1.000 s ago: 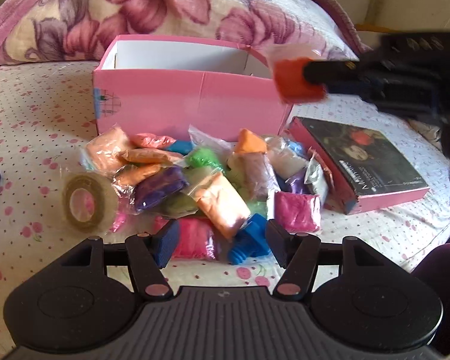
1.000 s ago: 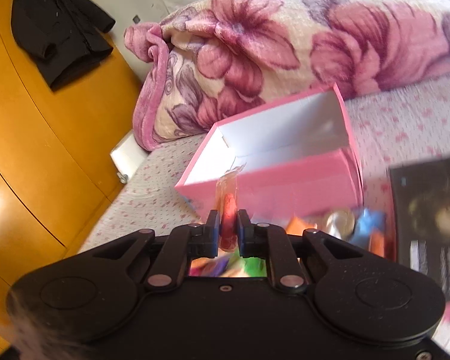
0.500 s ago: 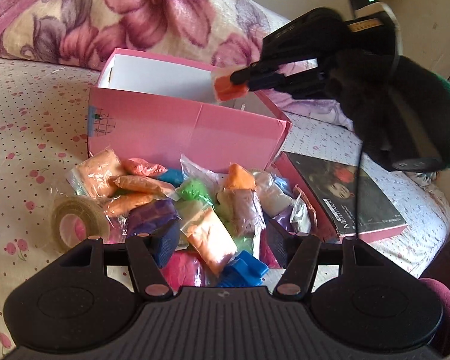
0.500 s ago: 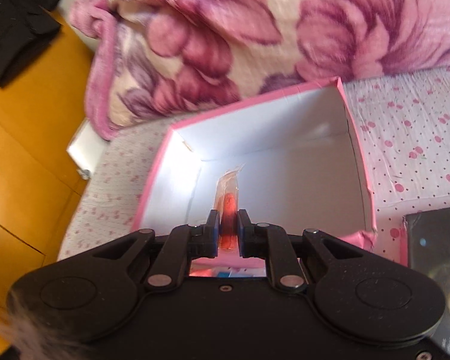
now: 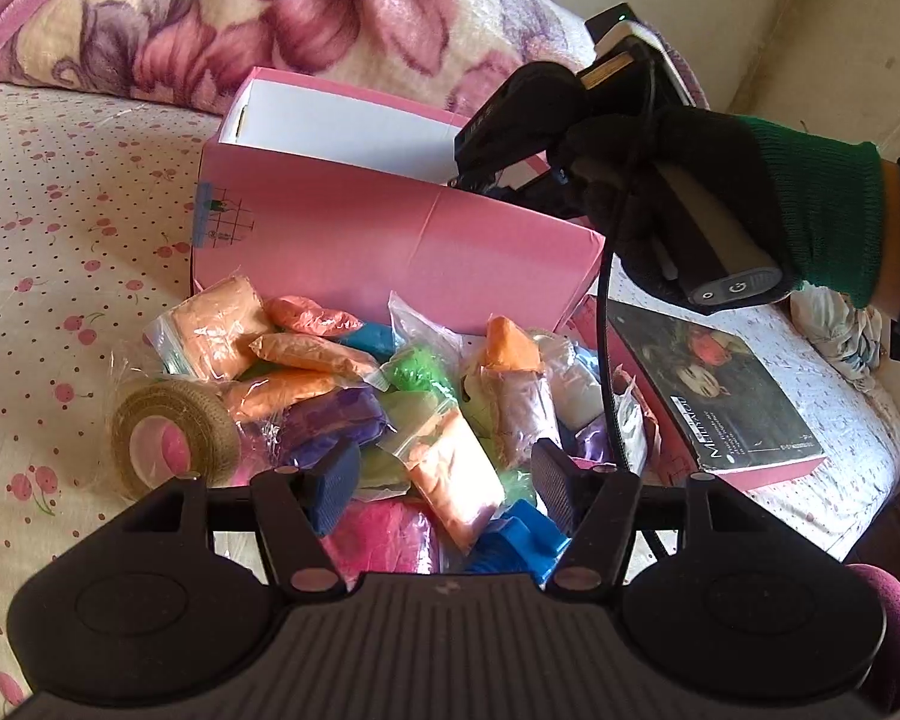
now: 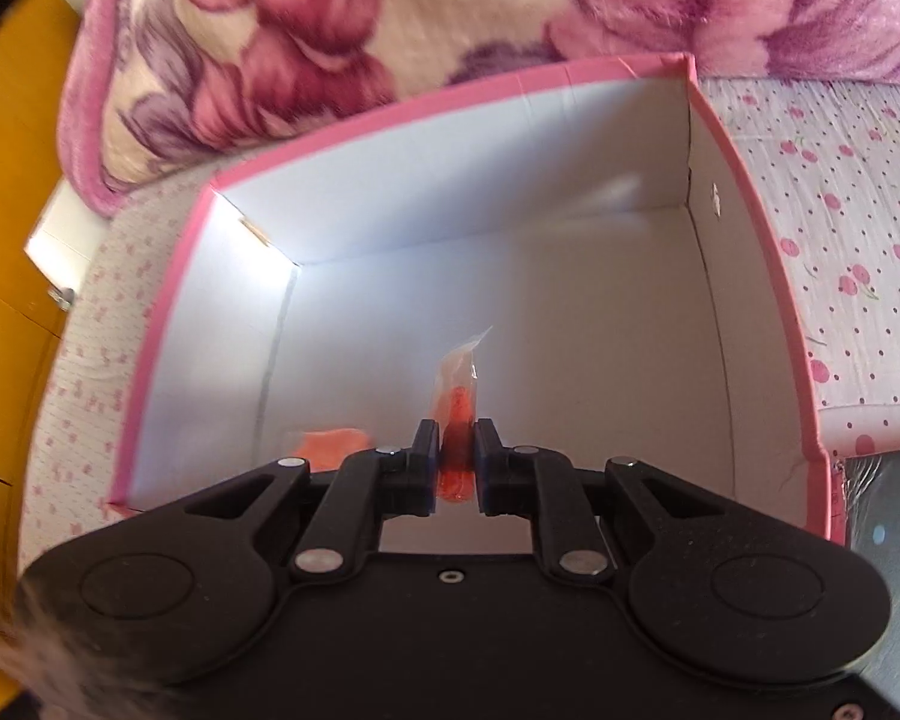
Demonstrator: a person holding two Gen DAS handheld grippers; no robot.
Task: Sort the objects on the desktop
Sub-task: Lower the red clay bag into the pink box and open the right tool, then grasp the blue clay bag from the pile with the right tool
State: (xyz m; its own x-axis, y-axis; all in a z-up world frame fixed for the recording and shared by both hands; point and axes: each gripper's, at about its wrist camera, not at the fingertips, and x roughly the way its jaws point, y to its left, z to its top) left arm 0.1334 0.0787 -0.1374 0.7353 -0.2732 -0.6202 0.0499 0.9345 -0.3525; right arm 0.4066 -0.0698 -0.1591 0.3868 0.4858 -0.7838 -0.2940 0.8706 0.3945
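A pink box [image 5: 390,240] with a white inside stands open on the bed. A heap of coloured clay bags [image 5: 390,396] lies in front of it. My right gripper [image 6: 455,456] is shut on a red-orange clay bag [image 6: 457,414] and holds it inside the box [image 6: 570,312], above the floor. Another orange bag [image 6: 330,441] lies on the box floor at the left. In the left wrist view the right gripper's tips are hidden behind the box wall. My left gripper [image 5: 444,480] is open and empty, low over the near edge of the heap.
A tape roll [image 5: 168,438] lies left of the heap. A dark book [image 5: 714,390] lies on a pink lid at the right. A flowered pillow [image 5: 270,18] lies behind the box. The gloved hand [image 5: 720,198] and a cable [image 5: 606,330] hang over the heap's right side.
My right gripper has carried the red-orange bag over the box rim and down into the box. My left gripper has moved forward over the heap and stays open.
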